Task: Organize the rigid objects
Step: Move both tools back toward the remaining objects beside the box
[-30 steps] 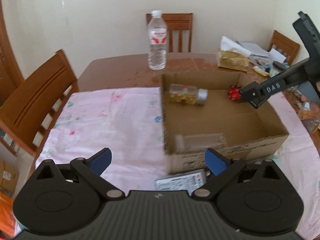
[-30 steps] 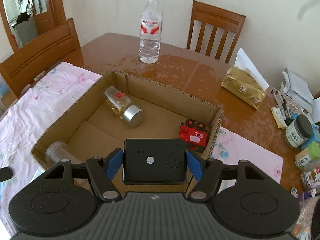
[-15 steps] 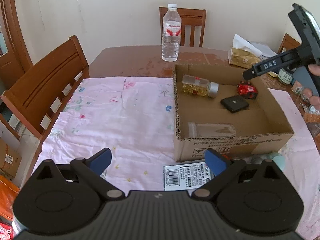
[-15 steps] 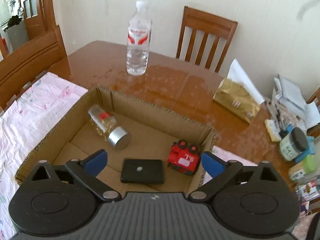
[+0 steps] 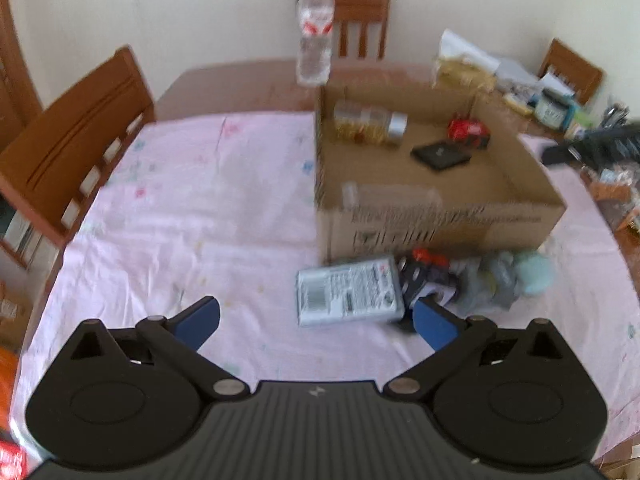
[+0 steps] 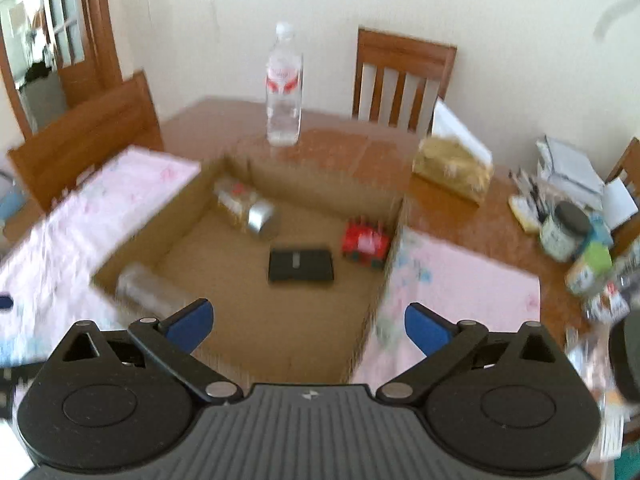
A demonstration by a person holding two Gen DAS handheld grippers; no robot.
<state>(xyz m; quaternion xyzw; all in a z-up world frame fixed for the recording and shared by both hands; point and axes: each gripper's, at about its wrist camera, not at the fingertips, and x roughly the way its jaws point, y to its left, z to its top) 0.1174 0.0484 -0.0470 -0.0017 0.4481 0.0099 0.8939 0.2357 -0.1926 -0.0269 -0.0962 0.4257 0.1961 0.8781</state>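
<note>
A cardboard box (image 5: 440, 220) (image 6: 384, 280) stands on the pink cloth. Inside it lie a flat black device (image 5: 440, 154) (image 6: 301, 266), a red toy (image 5: 468, 130) (image 6: 365, 242), a jar of yellow contents with a silver lid (image 5: 368, 124) (image 6: 246, 208) and a clear jar (image 6: 144, 284). My right gripper (image 6: 306, 322) hangs open and empty above the box's near right corner. Its blurred arm (image 5: 592, 148) shows at the right edge of the left wrist view. My left gripper (image 5: 316, 316) has its jaws opening with nothing pressed between them. A white labelled packet (image 5: 348, 294) lies just ahead of it.
Beside the packet, in front of the box, lies a heap of a black and red thing (image 5: 424, 272) and a grey-teal soft thing (image 5: 512, 276). A water bottle (image 5: 315, 36) (image 6: 284, 92) stands behind the box. Wooden chairs (image 5: 76, 140) ring the table. A gold bag (image 6: 452, 168) and jars (image 6: 564, 228) crowd the right side.
My right gripper opened and let go of the black device, which now lies in the box, then drew back. My left gripper pulled back, bringing the packet and heap into view.
</note>
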